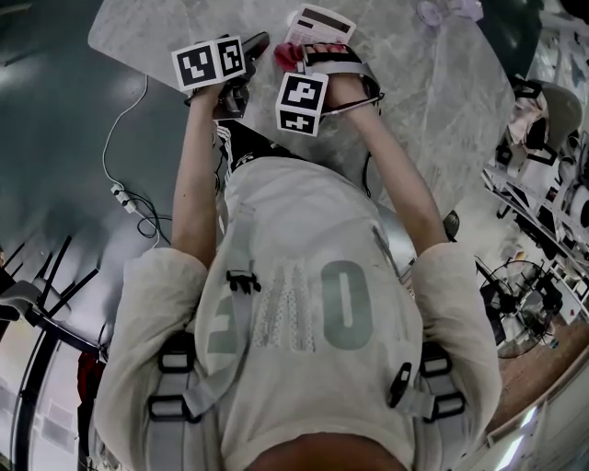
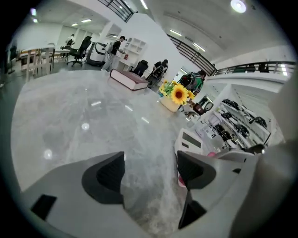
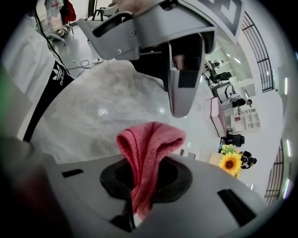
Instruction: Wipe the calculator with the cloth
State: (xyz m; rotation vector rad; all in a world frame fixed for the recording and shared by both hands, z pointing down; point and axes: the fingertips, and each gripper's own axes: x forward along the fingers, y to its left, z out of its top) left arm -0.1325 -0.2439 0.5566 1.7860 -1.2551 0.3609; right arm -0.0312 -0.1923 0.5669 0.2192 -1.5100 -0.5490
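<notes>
A white calculator (image 1: 320, 23) lies on the marble table (image 1: 433, 101), at its far side. My right gripper (image 1: 313, 53) is shut on a folded red cloth (image 3: 149, 144), which sticks up from between the pads just short of the calculator. In the head view the red cloth (image 1: 290, 55) shows at the calculator's near left corner. My left gripper (image 2: 150, 169) hovers over bare table to the left of the calculator (image 2: 192, 141); its jaws stand open with nothing between them. From the right gripper view, the left gripper (image 3: 179, 79) hangs close above the cloth.
A pot of sunflowers (image 2: 177, 95) and a thick closed book (image 2: 130, 79) stand farther back on the table. A white cable with a power strip (image 1: 124, 198) lies on the floor to the left. People and chairs are in the room behind.
</notes>
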